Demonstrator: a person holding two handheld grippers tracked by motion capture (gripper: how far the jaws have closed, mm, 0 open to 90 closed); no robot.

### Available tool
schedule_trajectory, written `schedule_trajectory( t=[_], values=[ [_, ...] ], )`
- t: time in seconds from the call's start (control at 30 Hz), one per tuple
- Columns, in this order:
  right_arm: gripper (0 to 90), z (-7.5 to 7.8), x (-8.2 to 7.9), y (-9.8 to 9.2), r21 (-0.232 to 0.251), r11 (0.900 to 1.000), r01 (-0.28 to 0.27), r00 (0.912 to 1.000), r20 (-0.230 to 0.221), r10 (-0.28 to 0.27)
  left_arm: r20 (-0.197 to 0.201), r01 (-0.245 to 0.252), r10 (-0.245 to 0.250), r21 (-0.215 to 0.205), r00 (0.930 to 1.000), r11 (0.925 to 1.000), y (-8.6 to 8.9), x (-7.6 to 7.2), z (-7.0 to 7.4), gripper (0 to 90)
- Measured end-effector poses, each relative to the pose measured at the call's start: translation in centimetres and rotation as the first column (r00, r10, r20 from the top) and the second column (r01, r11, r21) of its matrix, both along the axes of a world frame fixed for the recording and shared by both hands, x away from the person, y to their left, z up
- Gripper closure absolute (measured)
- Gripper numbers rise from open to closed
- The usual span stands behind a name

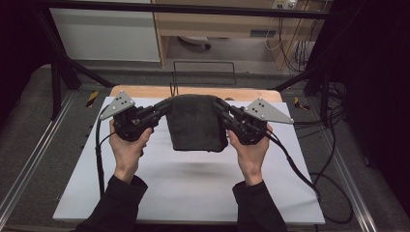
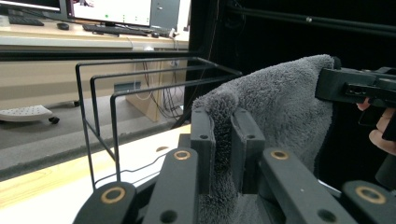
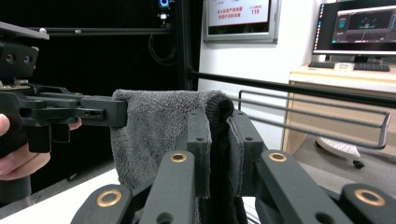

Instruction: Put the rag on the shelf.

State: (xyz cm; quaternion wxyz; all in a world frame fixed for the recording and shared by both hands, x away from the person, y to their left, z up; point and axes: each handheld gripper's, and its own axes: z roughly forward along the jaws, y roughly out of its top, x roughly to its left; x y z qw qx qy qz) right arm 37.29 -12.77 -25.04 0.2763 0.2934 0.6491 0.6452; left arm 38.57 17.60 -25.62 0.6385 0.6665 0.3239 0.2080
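High view: left tongs (image 1: 163,108) and right tongs (image 1: 218,107) each clamp the grey towel's (image 1: 196,123) top corners.

The white mat (image 1: 193,193) under my hands lies bare, so I have free room below and toward me. Ahead, a black wire rack (image 1: 204,72) stands past the table's far edge and blocks that way. The towel (image 1: 196,123) hangs between my grippers.
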Motion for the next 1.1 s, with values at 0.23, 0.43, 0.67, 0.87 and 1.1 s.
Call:
schedule_trajectory(
  t=[0.23, 0.43, 0.67, 0.87, 1.1],
  values=[
    [81.1, 1.2, 0.1, -0.1, 0.016, 1.000, 0.005, 0.9995, 0.032, -0.005, 0.039, -0.012, 0.013, -0.021, 0.9992, 0.9997, -0.2, 0.2, 1.2, 80.6],
    [81.2, 2.4, 0.2, -0.2, 0.030, 0.999, 0.014, 0.9982, 0.058, -0.016, 0.065, -0.013, 0.015, -0.035, 0.9978, 0.9993, -0.3, 0.3, 2.5, 80.6],
    [81.2, 3.7, 0.2, -0.3, 0.041, 0.999, 0.023, 0.9961, 0.084, -0.027, 0.094, -0.016, 0.020, -0.045, 0.9954, 0.9989, -0.5, 0.5, 4.1, 80.7],
    [81.2, 4.8, 0.2, -0.5, 0.048, 0.998, 0.031, 0.9935, 0.108, -0.036, 0.108, -0.008, 0.015, -0.061, 0.9940, 0.9981, -0.7, 0.7, 5.2, 80.7],
    [81.2, 6.4, 0.3, -0.6, 0.053, 0.998, 0.046, 0.9888, 0.140, -0.053, 0.139, -0.009, 0.020, -0.077, 0.9901, 0.9970, -1.1, 1.1, 6.7, 80.7]
  ],
)
